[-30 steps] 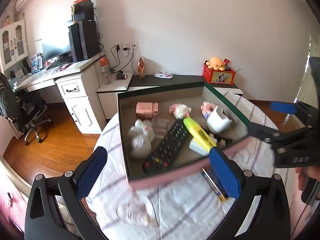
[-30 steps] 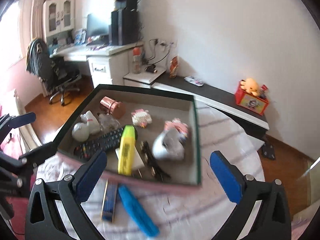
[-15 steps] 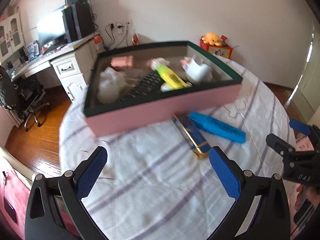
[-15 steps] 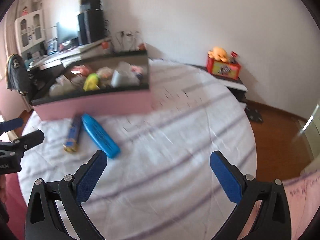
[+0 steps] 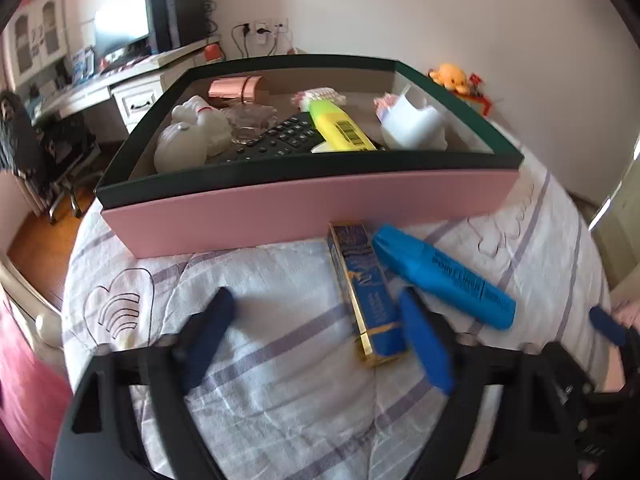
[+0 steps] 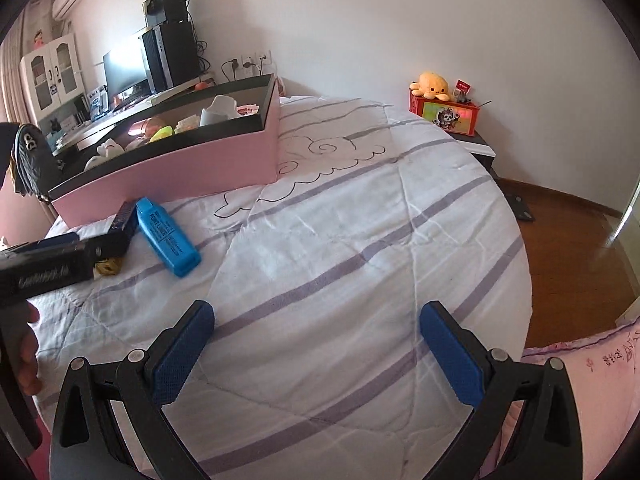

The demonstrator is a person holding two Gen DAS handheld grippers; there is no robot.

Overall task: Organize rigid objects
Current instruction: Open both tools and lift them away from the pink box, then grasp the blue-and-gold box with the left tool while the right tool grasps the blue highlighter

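blue-and-gold cardboard, the slim carton (image 5: 366, 294) lies on the quilt (image 5: 280, 380) just in front of the pink box (image 5: 304, 212), touching its wall, with the blue marker (image 5: 442, 280) right beside it. it is likely light, stiff but crushable; best pinched across its narrow sides mid-length. the left gripper (image 5: 316, 336) is closing, nothing gripped, one pad beside the carton's near end. the right gripper (image 6: 316, 354) stands wide and empty, well away from the box.

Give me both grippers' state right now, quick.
Left gripper: jaws closing, nothing between them; the blue box lies by its right pad.
Right gripper: open, empty, over the bedsheet.
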